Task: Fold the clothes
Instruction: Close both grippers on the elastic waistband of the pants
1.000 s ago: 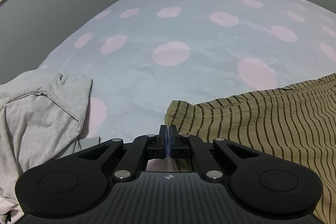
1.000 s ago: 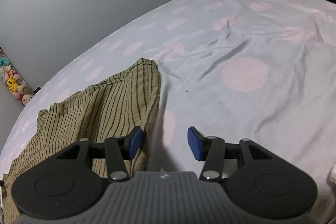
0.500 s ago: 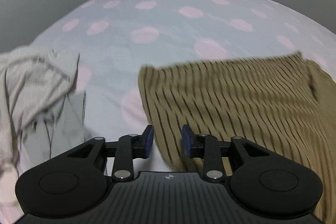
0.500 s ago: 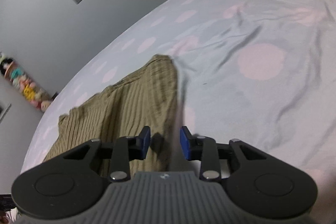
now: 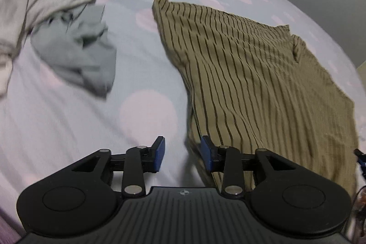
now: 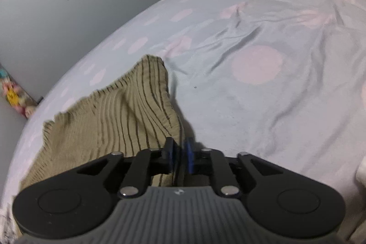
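On a polka-dot bed (image 6: 263, 106), the right gripper (image 6: 179, 156) is closing on the edge of a striped shirt (image 5: 263, 74), cloth between its pads. The left gripper (image 5: 183, 153) is opening, empty, just beside the shirt's near left edge. A clean fold likely calls for both corners pinched and lifted evenly. The tan, dark-striped shirt lies spread and rumpled; grey clothes (image 5: 75, 49) are heaped nearby.

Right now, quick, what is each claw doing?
Left claw: opening, pads apart, empty, right at the striped cloth edge.
Right claw: closing on the striped cloth's edge, which sits between its pads.
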`<action>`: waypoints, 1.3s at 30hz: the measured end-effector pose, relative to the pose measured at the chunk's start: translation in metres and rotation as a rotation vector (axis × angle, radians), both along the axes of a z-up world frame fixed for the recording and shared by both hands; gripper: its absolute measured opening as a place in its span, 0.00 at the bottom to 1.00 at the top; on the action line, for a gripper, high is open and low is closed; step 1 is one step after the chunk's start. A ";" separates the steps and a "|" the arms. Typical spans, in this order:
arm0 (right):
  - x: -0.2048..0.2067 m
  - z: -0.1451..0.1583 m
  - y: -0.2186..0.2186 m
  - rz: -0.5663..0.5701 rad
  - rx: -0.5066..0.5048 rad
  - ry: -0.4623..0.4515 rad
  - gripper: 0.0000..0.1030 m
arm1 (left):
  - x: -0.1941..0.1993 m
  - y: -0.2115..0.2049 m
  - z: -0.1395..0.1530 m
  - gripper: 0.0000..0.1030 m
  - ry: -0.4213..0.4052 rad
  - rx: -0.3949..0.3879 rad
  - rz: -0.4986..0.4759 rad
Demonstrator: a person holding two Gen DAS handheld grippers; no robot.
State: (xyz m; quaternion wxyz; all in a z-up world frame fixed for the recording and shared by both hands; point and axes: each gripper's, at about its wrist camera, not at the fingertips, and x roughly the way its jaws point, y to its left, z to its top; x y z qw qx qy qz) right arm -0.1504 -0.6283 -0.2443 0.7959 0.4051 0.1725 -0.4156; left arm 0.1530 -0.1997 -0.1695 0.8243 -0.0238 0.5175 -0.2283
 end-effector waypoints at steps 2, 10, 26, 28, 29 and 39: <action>-0.009 0.007 0.008 -0.003 0.011 -0.035 0.37 | -0.007 0.005 0.001 0.40 0.004 -0.033 -0.003; -0.034 0.019 0.072 0.036 0.199 -0.086 0.42 | -0.018 0.006 -0.001 0.43 0.038 -0.136 -0.029; -0.033 0.004 0.135 0.058 0.372 -0.002 0.40 | -0.042 -0.020 -0.017 0.52 0.243 -0.123 -0.089; -0.027 0.002 0.135 0.065 0.383 0.019 0.23 | -0.044 -0.025 -0.018 0.50 0.218 -0.100 -0.089; -0.027 0.002 0.136 0.064 0.385 0.018 0.15 | -0.044 -0.026 -0.018 0.48 0.209 -0.096 -0.089; -0.034 0.017 0.151 0.047 0.341 0.055 0.05 | -0.053 -0.046 -0.022 0.16 0.214 -0.054 -0.125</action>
